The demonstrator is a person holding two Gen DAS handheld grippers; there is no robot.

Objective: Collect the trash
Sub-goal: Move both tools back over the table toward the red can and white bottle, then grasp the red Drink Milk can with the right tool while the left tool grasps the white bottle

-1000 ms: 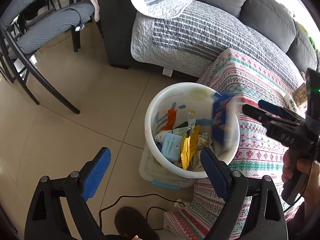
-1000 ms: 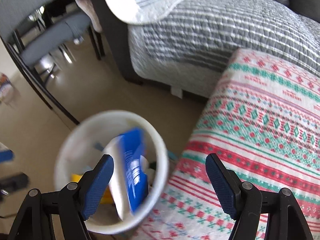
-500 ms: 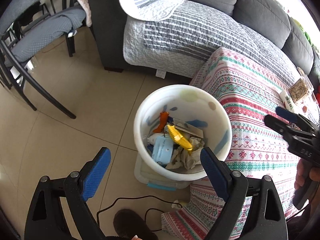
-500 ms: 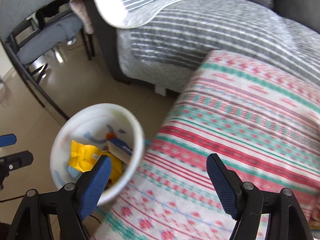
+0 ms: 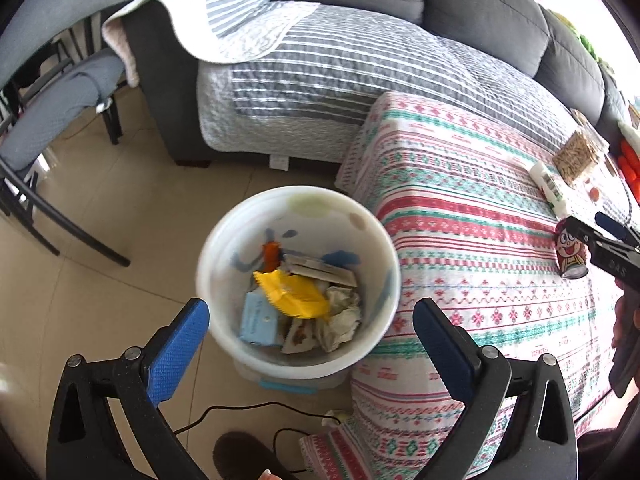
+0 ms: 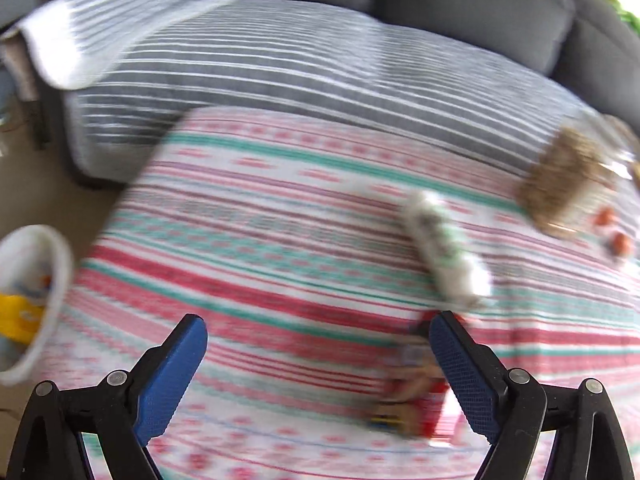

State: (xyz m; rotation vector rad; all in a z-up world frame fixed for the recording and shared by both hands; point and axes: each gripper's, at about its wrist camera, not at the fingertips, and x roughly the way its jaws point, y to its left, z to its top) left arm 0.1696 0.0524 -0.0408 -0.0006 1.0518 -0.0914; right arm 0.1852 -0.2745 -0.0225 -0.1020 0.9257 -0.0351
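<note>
A white bucket [image 5: 376,236] on the floor holds trash: a yellow wrapper [image 5: 296,296], a light blue packet [image 5: 258,320], crumpled paper and a flat box. My left gripper [image 5: 310,330] hovers open above the bucket, empty. My right gripper [image 6: 318,354] is open over the patterned tablecloth [image 6: 280,240], also empty; the left wrist view shows the right gripper [image 5: 608,236] at the far right. A red cartoon can [image 5: 570,254] lies just by its fingers, seen blurred as the can [image 6: 408,392] beside the right pad. A white-green packet [image 6: 444,252] lies farther on.
A grey sofa [image 5: 400,8] with a striped quilt stands behind the table. A brown woven item [image 6: 560,180] and small red pieces [image 6: 618,242] lie at the table's far right. Chairs [image 5: 52,112] stand on the tiled floor at left. A cable [image 5: 240,410] runs below the bucket.
The blue box dropped into the bucket. My right gripper then swung right from above the bucket to over the tablecloth, near the red can. My left gripper stayed over the bucket.
</note>
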